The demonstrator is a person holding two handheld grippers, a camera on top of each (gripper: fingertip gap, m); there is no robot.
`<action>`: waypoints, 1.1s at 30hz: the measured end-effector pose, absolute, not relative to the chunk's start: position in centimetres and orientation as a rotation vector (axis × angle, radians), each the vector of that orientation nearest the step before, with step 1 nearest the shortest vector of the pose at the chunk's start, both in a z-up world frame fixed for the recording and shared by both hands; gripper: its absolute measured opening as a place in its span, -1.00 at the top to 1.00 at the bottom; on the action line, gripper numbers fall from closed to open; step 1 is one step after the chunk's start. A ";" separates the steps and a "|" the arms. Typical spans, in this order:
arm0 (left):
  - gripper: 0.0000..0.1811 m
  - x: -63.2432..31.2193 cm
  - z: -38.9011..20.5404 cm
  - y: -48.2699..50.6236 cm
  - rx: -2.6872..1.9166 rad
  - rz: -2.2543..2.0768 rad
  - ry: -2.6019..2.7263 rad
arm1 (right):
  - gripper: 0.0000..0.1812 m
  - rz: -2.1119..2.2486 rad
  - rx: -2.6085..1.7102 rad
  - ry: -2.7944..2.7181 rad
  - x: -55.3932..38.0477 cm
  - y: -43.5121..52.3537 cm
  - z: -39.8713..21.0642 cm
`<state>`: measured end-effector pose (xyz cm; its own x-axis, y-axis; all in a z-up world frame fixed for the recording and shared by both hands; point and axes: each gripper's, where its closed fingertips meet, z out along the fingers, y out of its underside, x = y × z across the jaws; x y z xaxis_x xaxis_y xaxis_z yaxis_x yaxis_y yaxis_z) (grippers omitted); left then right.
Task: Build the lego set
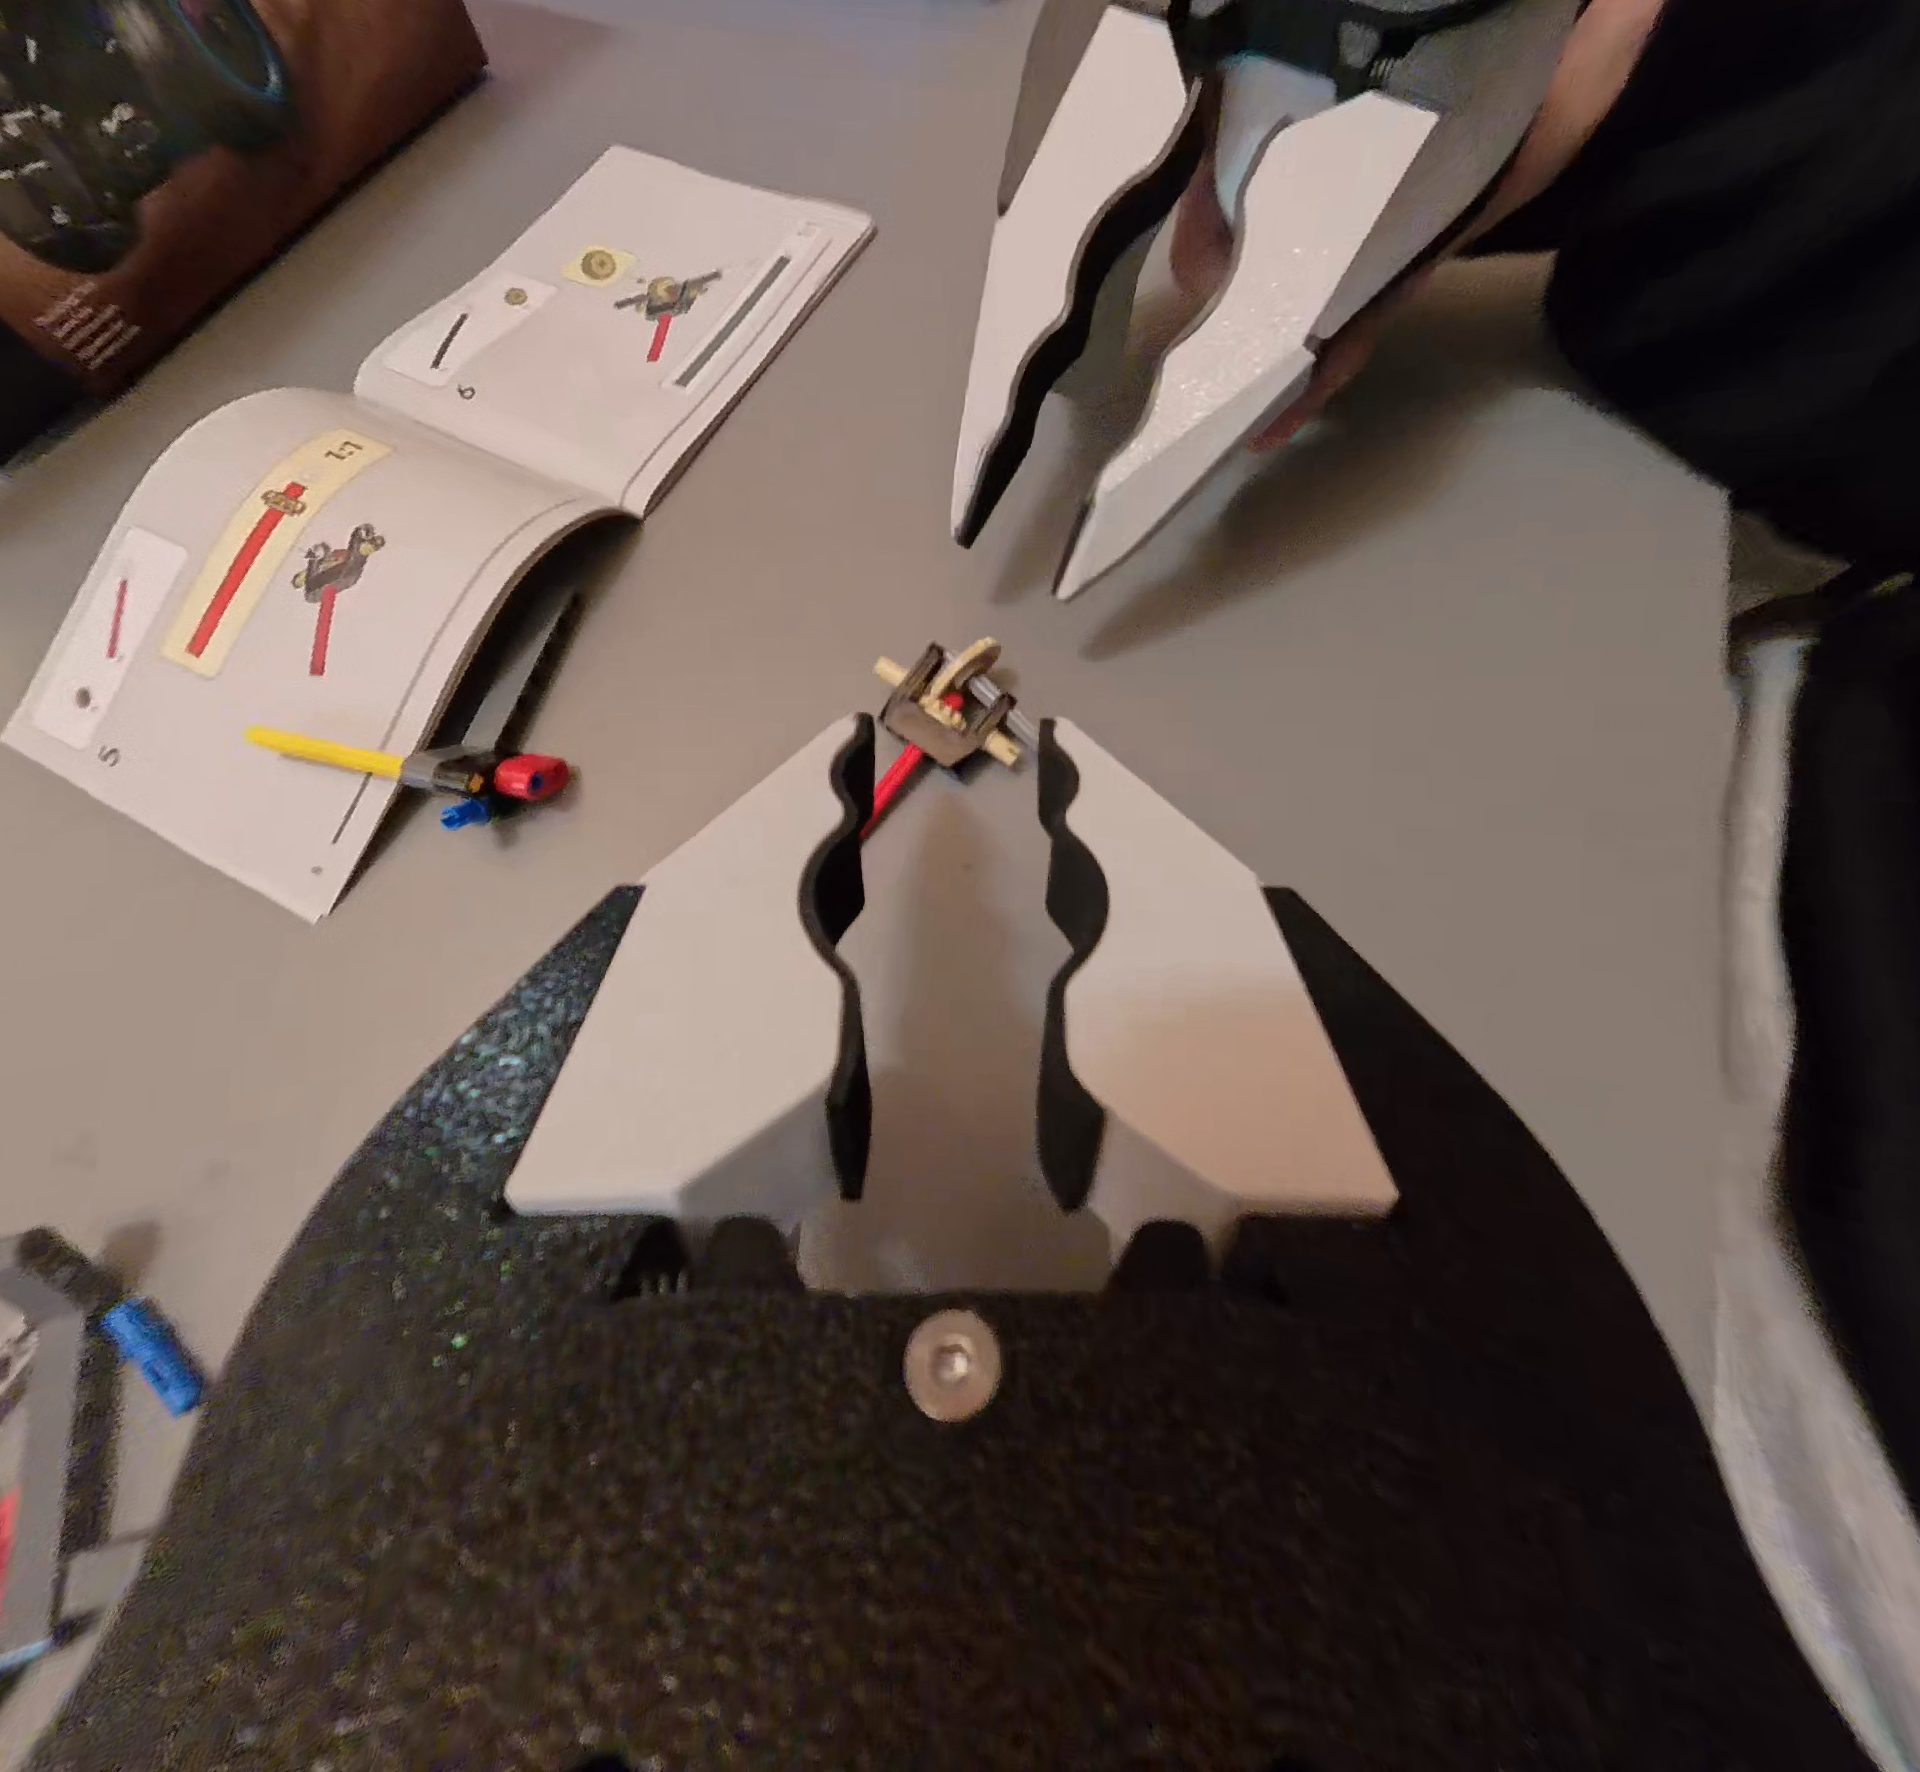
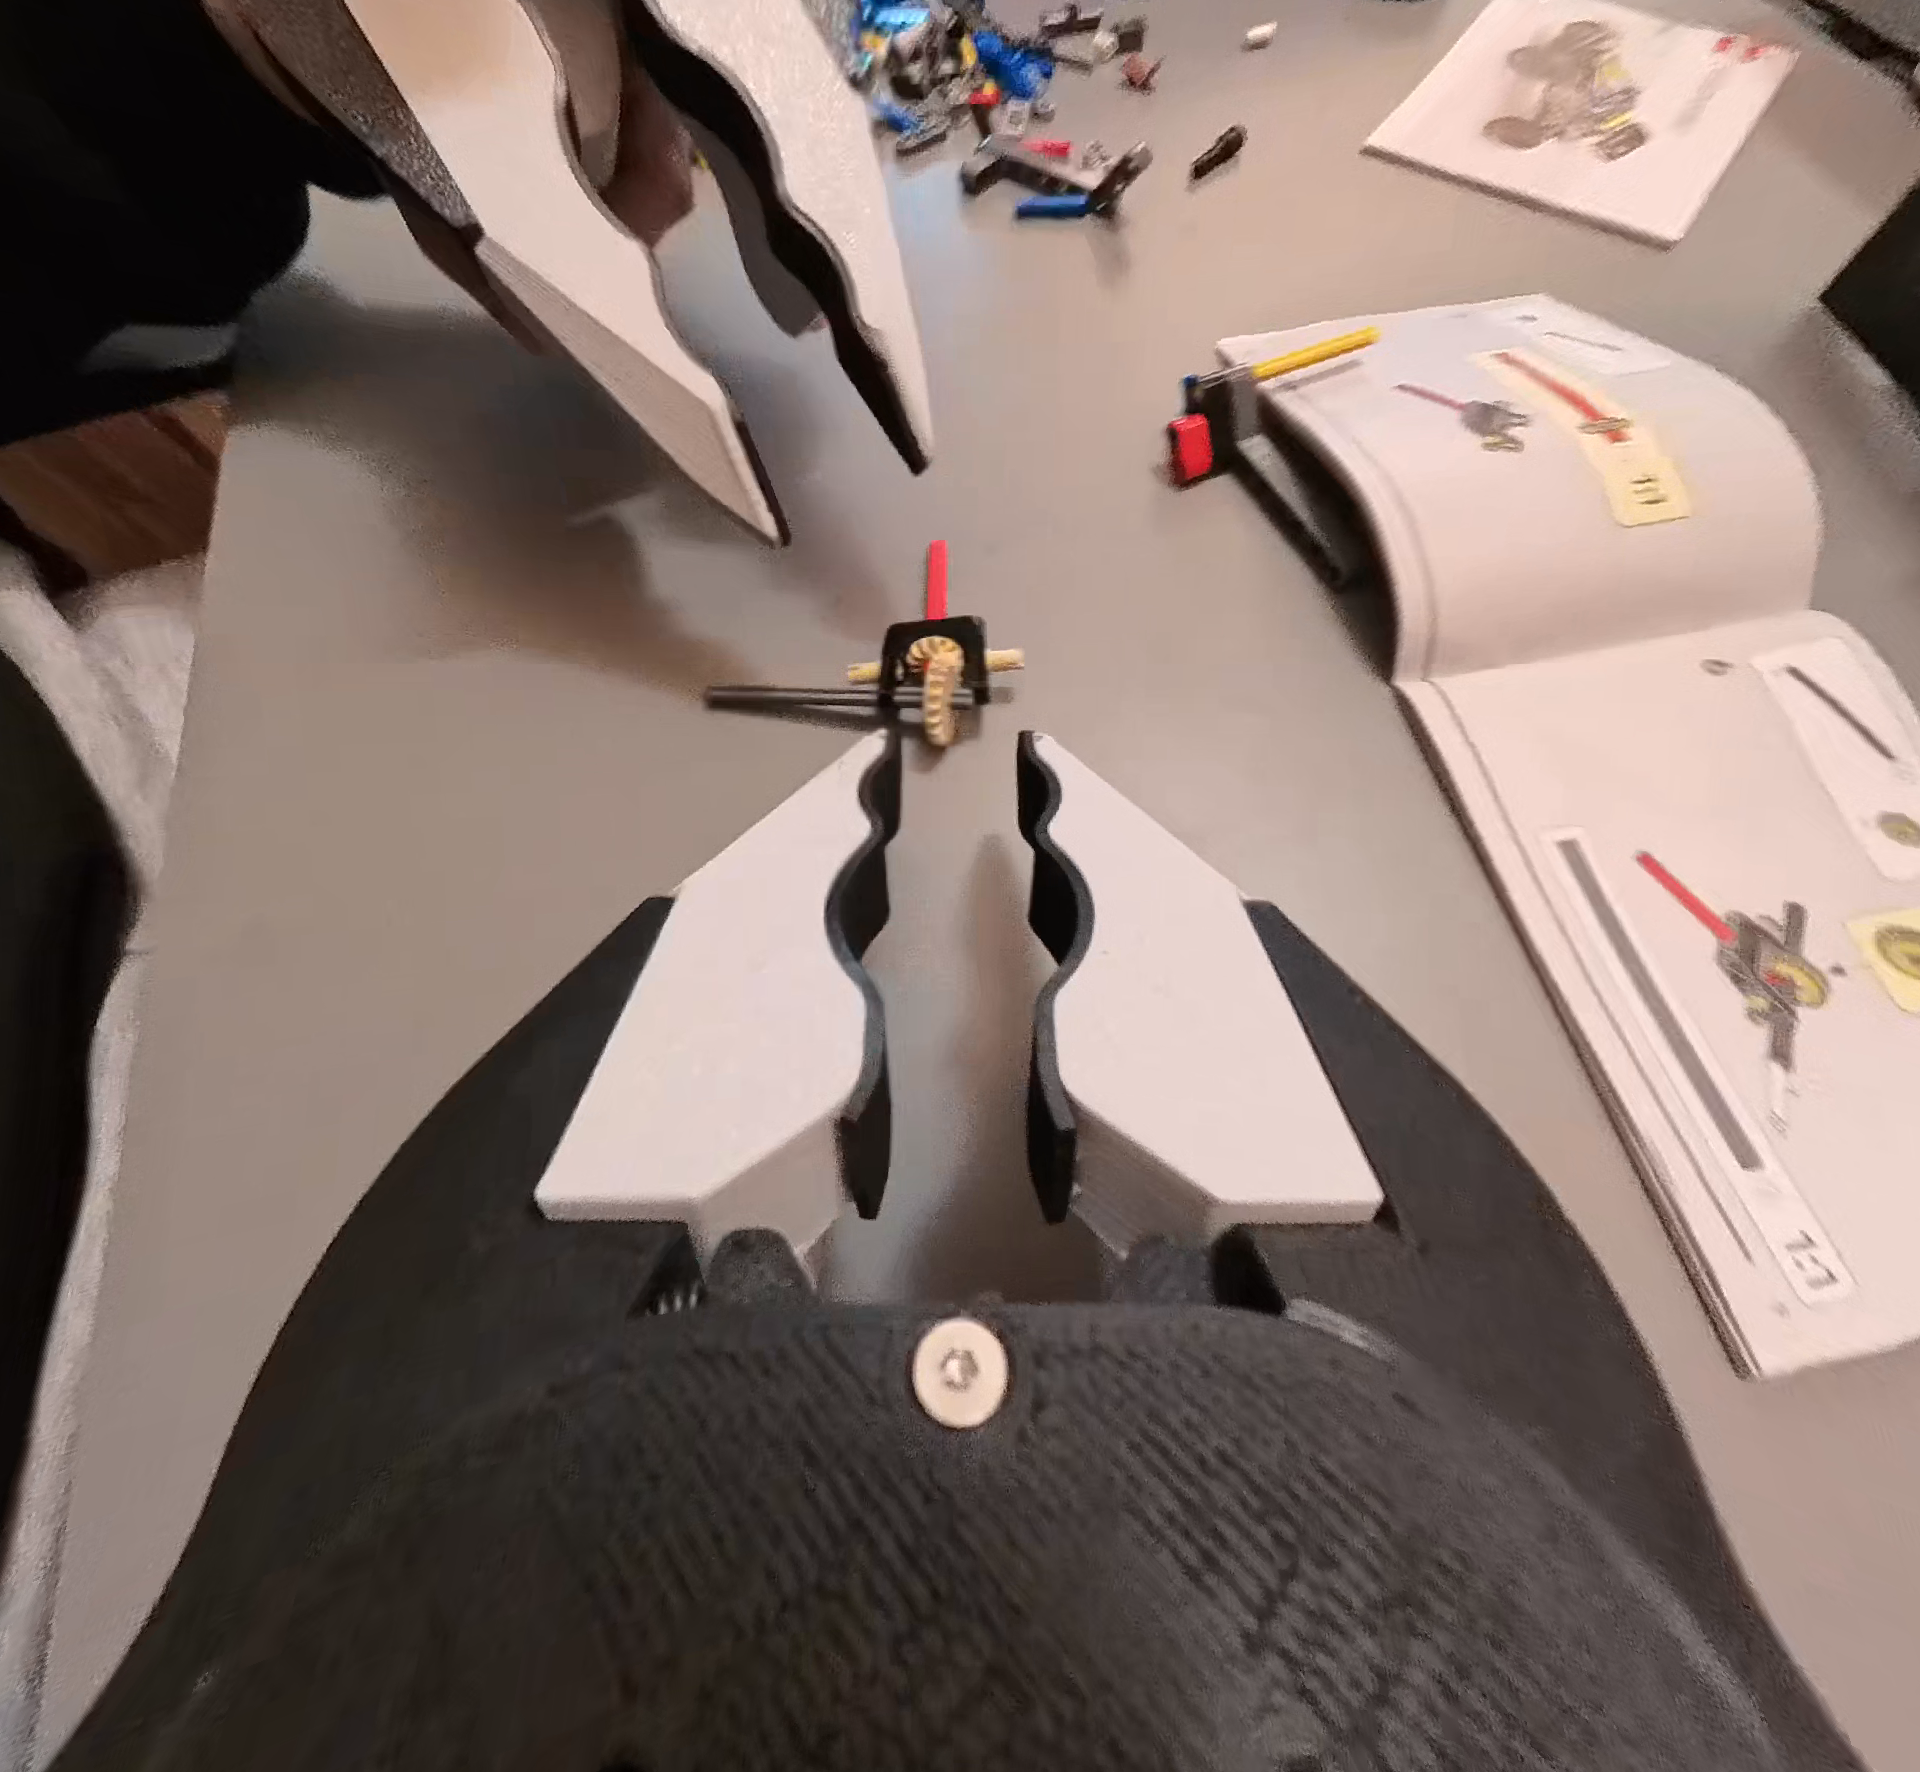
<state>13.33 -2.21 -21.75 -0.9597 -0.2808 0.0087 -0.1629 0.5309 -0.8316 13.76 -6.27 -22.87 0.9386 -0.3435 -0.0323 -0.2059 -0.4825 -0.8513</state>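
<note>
Between both grippers, mid-table, lies the gear assembly (image 2: 935, 678), untouched, well clear of the manual (image 2: 1538, 517). Left gripper (image 1: 951, 735) and right gripper (image 2: 956, 746) stand narrowly parted, empty. Recommend gripping the black frame squarely, avoiding the red axle (image 2: 937, 579) and loose black rod (image 2: 790, 699).

1. Dim, warm indoor light falls from above; soft shadows lie on the grey surface (image 1: 1351, 787).
2. Wide-angle bending curves the edges.
3. Motion blur smears the far and side regions.
</note>
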 end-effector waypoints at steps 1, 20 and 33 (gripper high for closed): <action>0.65 13.4 -22.2 -2.1 -0.385 -1.349 2.625 | 0.74 -0.190 -2.118 0.378 13.7 -5.9 -23.3; 0.75 14.2 -25.7 -4.2 -0.009 -1.187 2.850 | 0.97 -0.338 -2.279 0.287 14.8 -4.7 -25.4; 0.75 14.4 -25.7 -4.3 0.060 -1.239 2.789 | 0.98 -0.378 -2.269 0.239 14.8 -4.9 -25.2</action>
<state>14.43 -4.34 -25.68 -0.9953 -0.0003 -0.0973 0.0720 0.6706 -0.7384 14.85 -4.90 -25.20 0.9372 -0.2909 0.1925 -0.0496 -0.6574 -0.7519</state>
